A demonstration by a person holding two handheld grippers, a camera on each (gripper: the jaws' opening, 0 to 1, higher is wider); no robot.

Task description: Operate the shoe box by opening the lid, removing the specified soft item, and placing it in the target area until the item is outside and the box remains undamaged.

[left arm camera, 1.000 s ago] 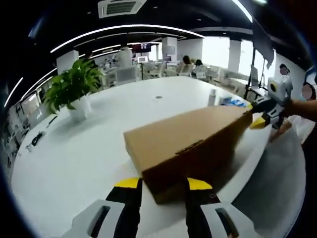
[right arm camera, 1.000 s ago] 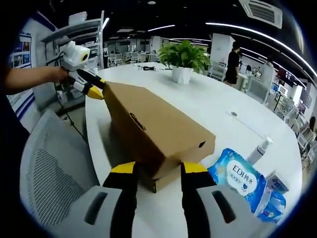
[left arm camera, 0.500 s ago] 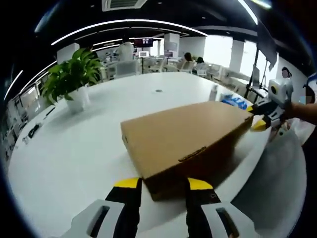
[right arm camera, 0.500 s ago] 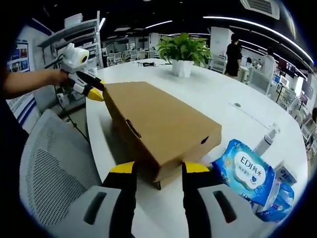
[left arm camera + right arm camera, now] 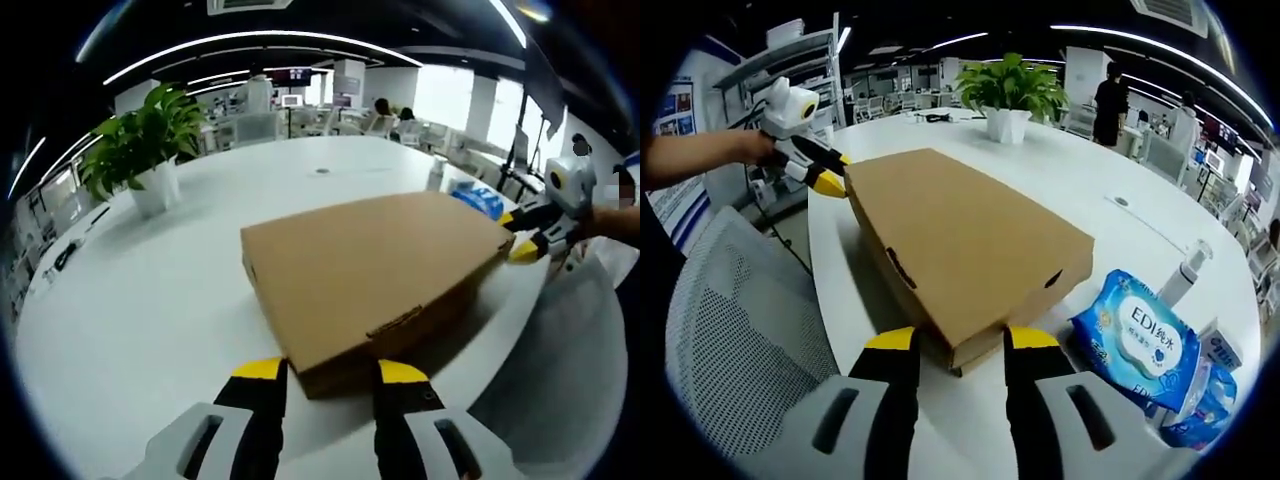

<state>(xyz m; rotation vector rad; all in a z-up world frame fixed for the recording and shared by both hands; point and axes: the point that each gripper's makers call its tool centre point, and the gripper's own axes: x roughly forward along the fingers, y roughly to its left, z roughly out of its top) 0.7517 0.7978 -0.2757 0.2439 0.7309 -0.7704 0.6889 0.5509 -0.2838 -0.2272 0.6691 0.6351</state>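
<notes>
Shoe box (image 5: pixel 375 275) is on the white table (image 5: pixel 150 300) – lid is now seen flatter than 1 s ago, seated not raised. Left gripper (image 5: pixel 325 372) and right gripper (image 5: pixel 950 340) are spread wide at opposite ends – nothing held; opening not achieved yet.

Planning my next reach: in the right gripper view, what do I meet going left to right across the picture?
Mesh chair back → left gripper → shoe box → blue wipes pack → spray bottle.
</notes>
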